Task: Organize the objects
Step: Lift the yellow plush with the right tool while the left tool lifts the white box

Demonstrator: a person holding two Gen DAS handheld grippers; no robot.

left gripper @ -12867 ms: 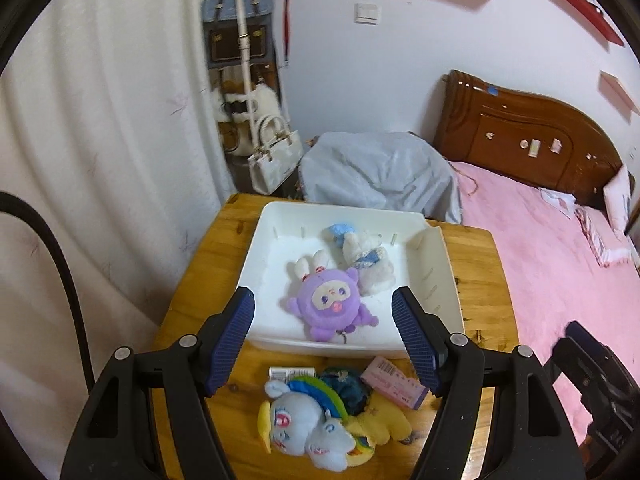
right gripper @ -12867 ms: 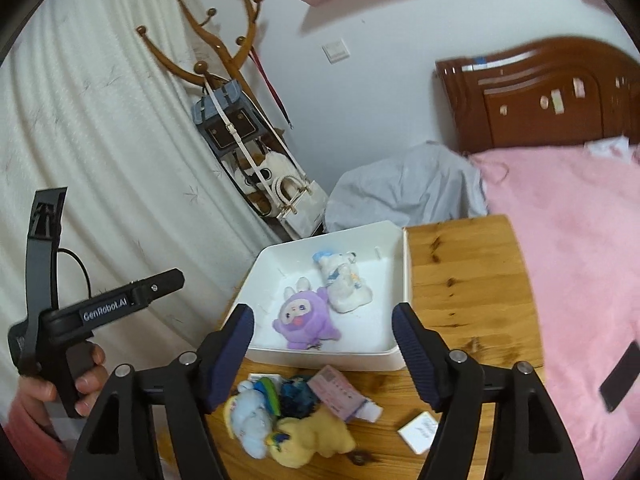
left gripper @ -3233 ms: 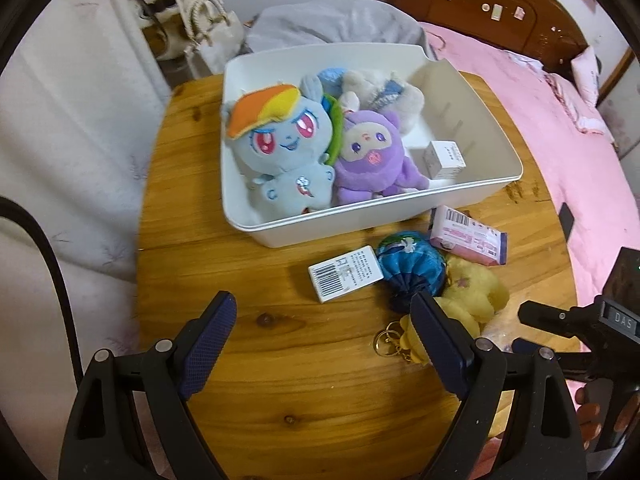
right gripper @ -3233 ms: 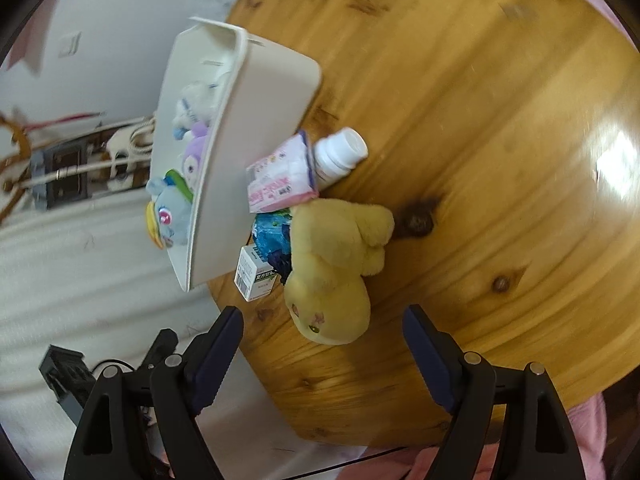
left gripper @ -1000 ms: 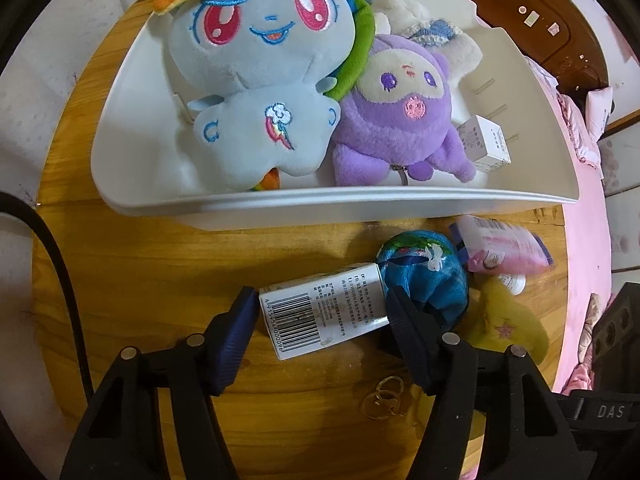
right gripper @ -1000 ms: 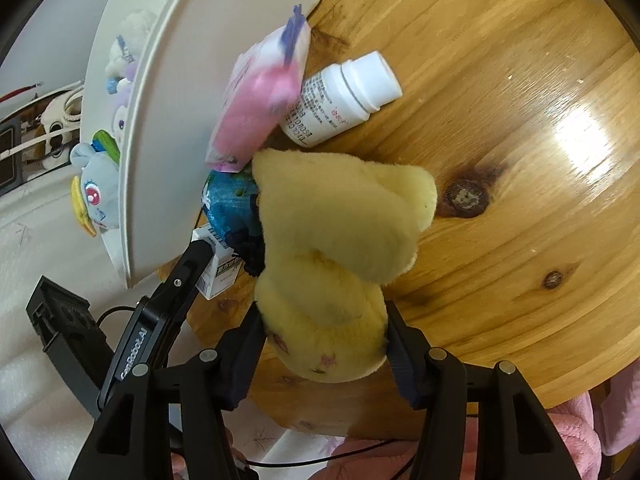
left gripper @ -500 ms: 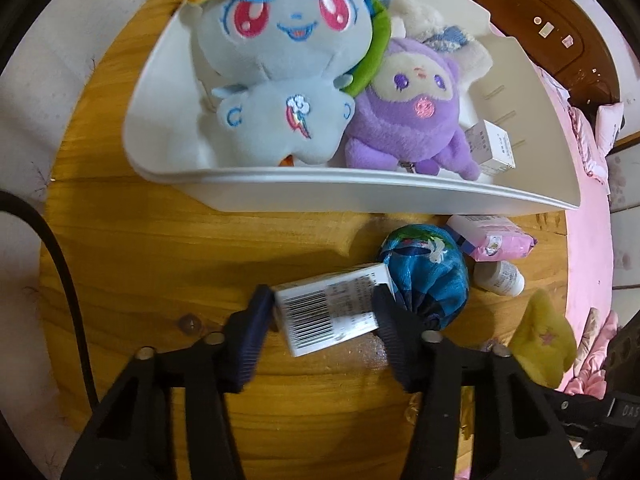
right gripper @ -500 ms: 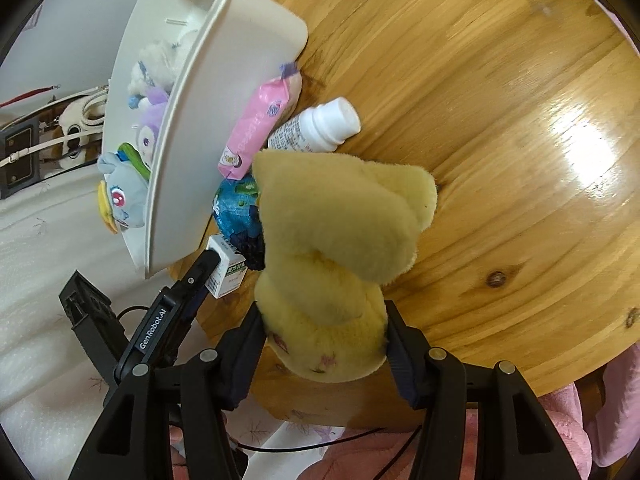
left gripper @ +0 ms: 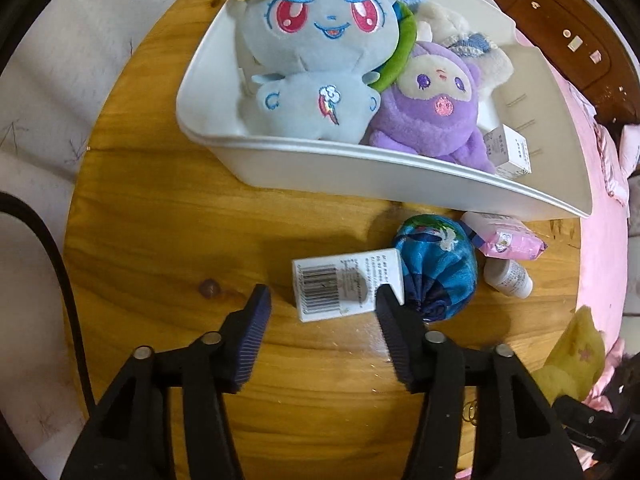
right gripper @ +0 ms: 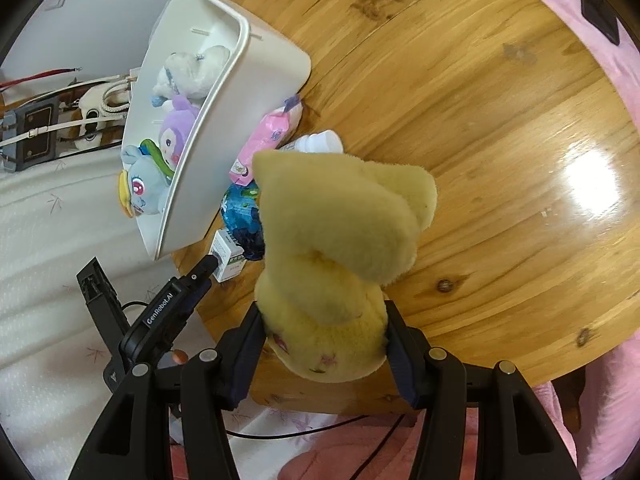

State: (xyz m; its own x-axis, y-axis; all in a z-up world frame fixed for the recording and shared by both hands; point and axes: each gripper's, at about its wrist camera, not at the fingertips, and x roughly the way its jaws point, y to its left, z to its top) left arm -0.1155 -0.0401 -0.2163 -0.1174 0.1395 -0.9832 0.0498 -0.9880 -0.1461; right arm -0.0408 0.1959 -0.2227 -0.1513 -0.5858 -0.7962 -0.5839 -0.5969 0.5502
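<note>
My right gripper [right gripper: 322, 334] is shut on a yellow plush toy [right gripper: 336, 248] and holds it above the wooden table [right gripper: 500, 140]; the toy also shows at the left wrist view's right edge [left gripper: 576, 360]. My left gripper [left gripper: 320, 320] is open; a white barcode box [left gripper: 346, 284] lies just beyond its tips, touching the right finger [left gripper: 390, 320]. The box also shows in the right wrist view [right gripper: 228, 256]. A white bin [left gripper: 360, 176] holds a blue pony plush [left gripper: 316, 68], a purple plush [left gripper: 432, 116], a white plush [left gripper: 460, 40] and a small box [left gripper: 508, 152].
On the table beside the bin lie a blue cloth ball [left gripper: 436, 268], a pink packet [left gripper: 504, 236] and a white pill bottle [left gripper: 508, 280]. A key ring [left gripper: 472, 408] lies near the front edge. A pink bed [right gripper: 600, 8] borders the table. White curtain on the left.
My left gripper has opened and drawn back; the barcode box is no longer clamped between its fingers and lies on the table. My right gripper has lifted the yellow plush higher.
</note>
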